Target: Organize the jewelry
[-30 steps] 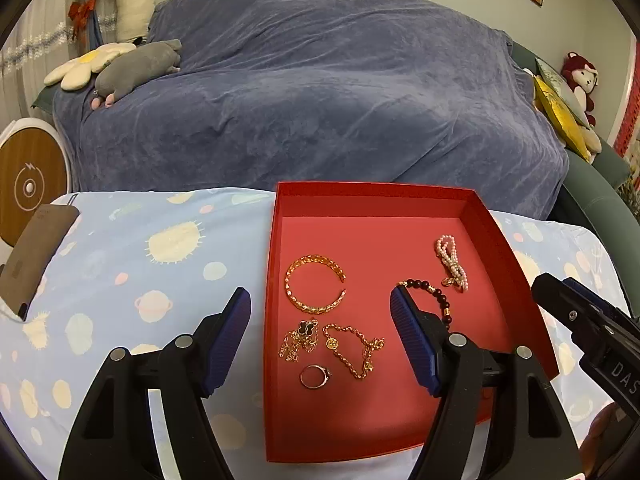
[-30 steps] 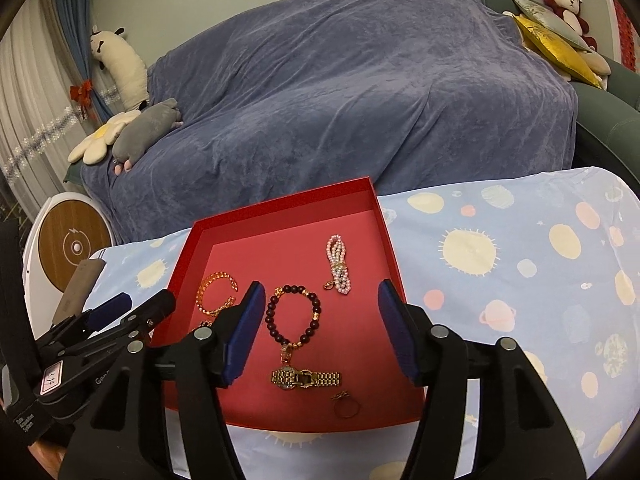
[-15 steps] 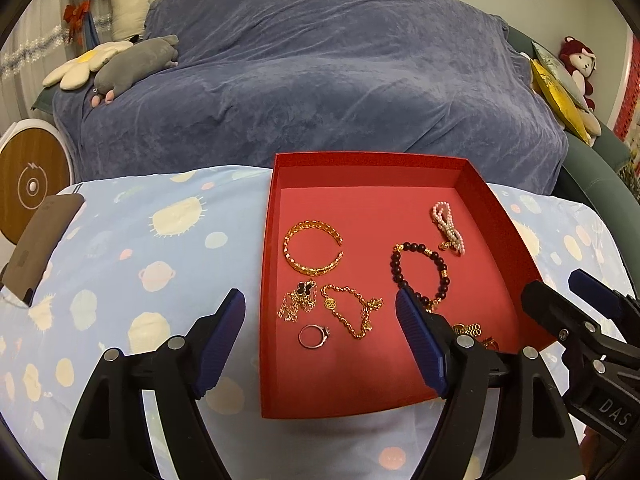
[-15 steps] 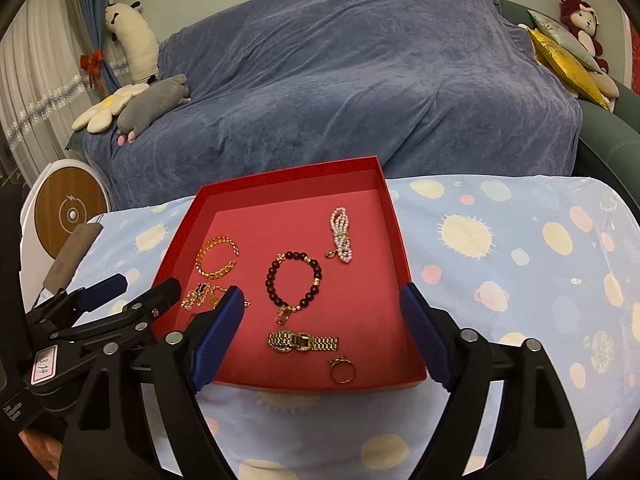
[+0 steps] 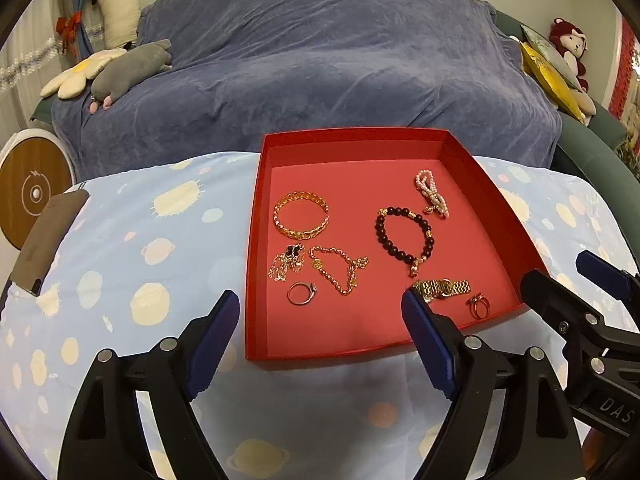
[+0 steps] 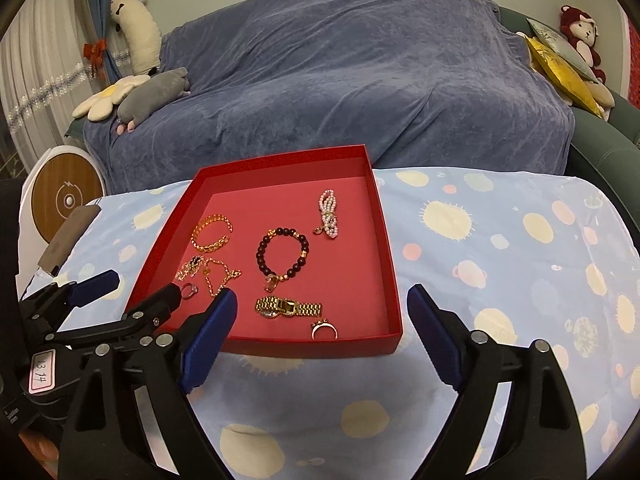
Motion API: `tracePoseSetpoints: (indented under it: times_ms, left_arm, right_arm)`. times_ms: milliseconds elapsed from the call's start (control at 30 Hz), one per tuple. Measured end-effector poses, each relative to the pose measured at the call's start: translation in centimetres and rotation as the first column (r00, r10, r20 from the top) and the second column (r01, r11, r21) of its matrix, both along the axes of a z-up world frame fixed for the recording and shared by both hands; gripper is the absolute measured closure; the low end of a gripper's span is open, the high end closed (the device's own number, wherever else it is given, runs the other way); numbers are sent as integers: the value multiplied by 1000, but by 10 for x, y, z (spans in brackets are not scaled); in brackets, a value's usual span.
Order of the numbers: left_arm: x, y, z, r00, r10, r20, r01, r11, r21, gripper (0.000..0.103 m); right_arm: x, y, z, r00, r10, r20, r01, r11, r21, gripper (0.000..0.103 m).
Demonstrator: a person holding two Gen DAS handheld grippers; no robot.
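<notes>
A red tray (image 5: pixel 352 140) on the table holds several pieces: a gold bangle (image 5: pixel 301 219), a dark bead bracelet (image 5: pixel 404 236), a pearl bracelet (image 5: pixel 432 194), a gold chain (image 5: pixel 340 270), a small tangled gold chain (image 5: pixel 286 264), a silver ring (image 5: pixel 301 294), a gold watch band (image 5: pixel 444 288) and a gold ring (image 5: pixel 478 306). My left gripper (image 5: pixel 320 324) is open and empty, hovering before the tray's near edge. My right gripper (image 6: pixel 322 320) is open and empty over the tray's near right corner (image 6: pixel 394 336); the watch band (image 6: pixel 288 306) lies between its fingers.
The table wears a light blue cloth with sun and planet prints (image 5: pixel 160 240). A brown phone (image 5: pixel 48 240) lies at its left edge. A blue-covered sofa (image 5: pixel 320 60) with plush toys stands behind. A round white and wood device (image 5: pixel 32 196) stands at left.
Both grippers have pulled back toward me and risen, so the whole tray and more of the near cloth now show. Both stay open and empty. The jewelry has not moved.
</notes>
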State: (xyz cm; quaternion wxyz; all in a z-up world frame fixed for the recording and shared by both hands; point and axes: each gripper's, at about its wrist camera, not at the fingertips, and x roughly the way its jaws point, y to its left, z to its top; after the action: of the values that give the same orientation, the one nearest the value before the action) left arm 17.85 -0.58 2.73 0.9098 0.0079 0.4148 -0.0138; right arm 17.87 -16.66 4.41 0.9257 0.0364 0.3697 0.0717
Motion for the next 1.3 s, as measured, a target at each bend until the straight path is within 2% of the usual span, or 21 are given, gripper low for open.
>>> tracePoseSetpoints:
  times_ms: [367,467,767,967,1133,1300]
  left_arm:
    - [-34,-4,4,1000,22,11,-22,1000,-18,22]
    - [-42,-3,0,1000,22,-7,-22,999,-27,22]
    - [-69,8,-6,996,86,-5,-86,996,-31,22]
    - [-71,7,-6,997,81,8,-81,997,7,22]
    - [-71,9,-8,997,71,-1,-71,997,-16,22]
    - [-71,7,-8,998,68,-1,-68,998,1,22]
  right_arm:
    - [-39,-2,0,1000,9,3,-9,1000,-10,14]
    - [-44,-2,-1,1000,11,-2,-11,1000,-2,14]
    - [-60,11,-8,999,39,-19,-40,999,-26,14]
    - [-64,14,-12,1000,27,-16,-27,999,-40,13]
    - [-65,13,-13,1000,20,-17,-20,999,-35,12]
    - [-66,13,-15,1000,24,-19,-25,999,-46,12]
